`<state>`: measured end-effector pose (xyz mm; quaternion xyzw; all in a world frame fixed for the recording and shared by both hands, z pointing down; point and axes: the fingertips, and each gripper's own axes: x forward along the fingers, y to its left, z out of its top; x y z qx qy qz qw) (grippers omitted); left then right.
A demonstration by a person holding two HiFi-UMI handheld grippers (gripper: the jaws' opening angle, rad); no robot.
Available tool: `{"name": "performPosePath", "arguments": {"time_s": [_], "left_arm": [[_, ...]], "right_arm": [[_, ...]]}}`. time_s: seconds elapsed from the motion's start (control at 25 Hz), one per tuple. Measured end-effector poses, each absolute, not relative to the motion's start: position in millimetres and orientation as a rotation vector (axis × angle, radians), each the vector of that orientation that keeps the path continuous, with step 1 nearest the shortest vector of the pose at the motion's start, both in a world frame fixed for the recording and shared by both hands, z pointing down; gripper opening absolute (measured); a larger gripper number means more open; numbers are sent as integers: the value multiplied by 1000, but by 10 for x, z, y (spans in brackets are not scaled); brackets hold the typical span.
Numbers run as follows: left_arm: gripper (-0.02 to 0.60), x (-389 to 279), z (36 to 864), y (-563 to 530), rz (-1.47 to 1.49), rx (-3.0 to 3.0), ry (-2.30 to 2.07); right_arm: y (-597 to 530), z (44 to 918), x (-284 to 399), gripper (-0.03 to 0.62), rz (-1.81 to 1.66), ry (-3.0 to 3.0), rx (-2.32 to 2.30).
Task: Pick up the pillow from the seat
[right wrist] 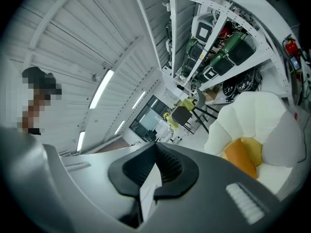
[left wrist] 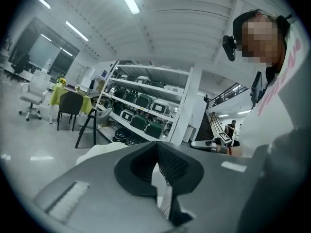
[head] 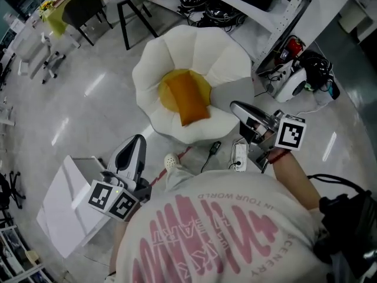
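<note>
In the middle of the white, puffy, flower-shaped seat [head: 194, 46], on its yellow round centre: the soft orange rectangle pillow [head: 187, 98], lying flat and not yet picked up. Well apart from both tools for now. Down at the left, the grey left gripper [head: 134, 149], with jaws shut tight and nothing between them. At the right, nearer the seat's rim, the grey right gripper [head: 235, 107], with jaws shut tight too and nothing held. Probably at the reaching step, so first open the jaws wide. Then move forward and down to the near short edge of the pillow. Best to pinch a corner or an edge, since soft stuff squashes and bends. Better to take one side in each gripper, to stop any flopping. Squeeze only the pillow, not the yellow part under it. Lift slowly and straight up. Mind the white power strip [head: 238, 156] on the floor near the feet.
</note>
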<state>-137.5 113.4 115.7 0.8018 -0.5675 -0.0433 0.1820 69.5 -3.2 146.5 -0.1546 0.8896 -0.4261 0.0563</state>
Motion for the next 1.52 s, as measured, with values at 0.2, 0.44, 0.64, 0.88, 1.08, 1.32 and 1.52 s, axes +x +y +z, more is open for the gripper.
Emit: {"name": "performPosePath", "arguments": {"time_s": [0.2,0.44,0.64,0.88,1.08,1.32,1.52], "left_arm": [[12,-1890,1131,717,-83,2341,-1474],[12,-2598,1428,364,-80,2385,-1370],[12,-2821,1676,29,-31,2392,-1254],[12,-2681,1865,-106,-16,2457,-1092],[11,-2329,2134,-174,16,2595,-886],[12,-2161,2843,-451,124,2544,-874],[12,-2045,3460,-679,191,2415,-921]], "right_arm": [[-260,1461,302,-3,-1271,2648,-600],[-413,1725,-291,-2,-1252,2642,-722],[-636,1887,-494,-2,-1270,2568,-857],[-736,2140,-695,-2,-1348,2503,-900],[-863,2530,-688,-2,-1452,2425,-947],[-980,3113,-562,-2,-1557,2334,-973],[-1154,3710,-254,-3,-1641,2268,-1027]]}}
